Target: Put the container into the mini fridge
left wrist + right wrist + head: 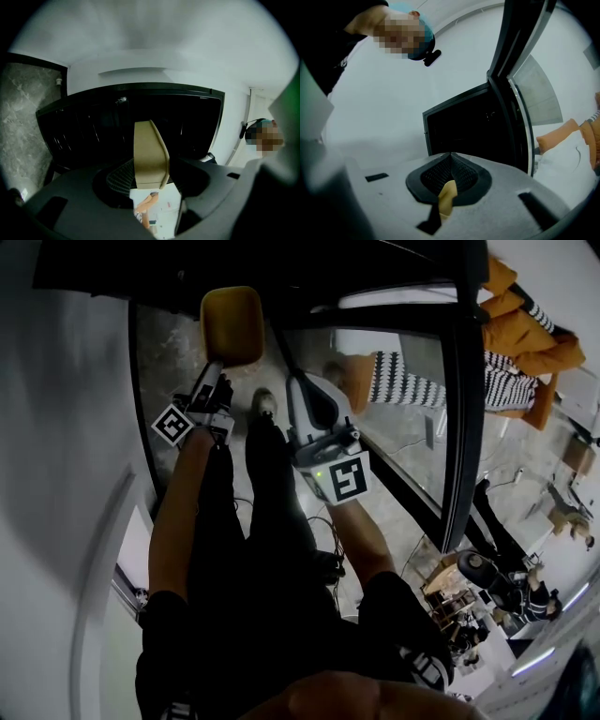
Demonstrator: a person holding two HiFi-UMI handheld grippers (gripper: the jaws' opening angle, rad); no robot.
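A mustard-yellow container is held up in front of the black mini fridge, whose interior is dark. My left gripper is shut on the container's lower edge. In the left gripper view the container stands edge-on between the jaws, with the open fridge straight ahead. My right gripper hovers just right of the container with its white jaws together and nothing in them. In the right gripper view its pads meet at the tips before the fridge opening.
The fridge's glass door stands open to the right, seen also as the door in the right gripper view. A white wall runs along the left. My legs and a shoe are on the marbled floor. Orange cushions lie at the right.
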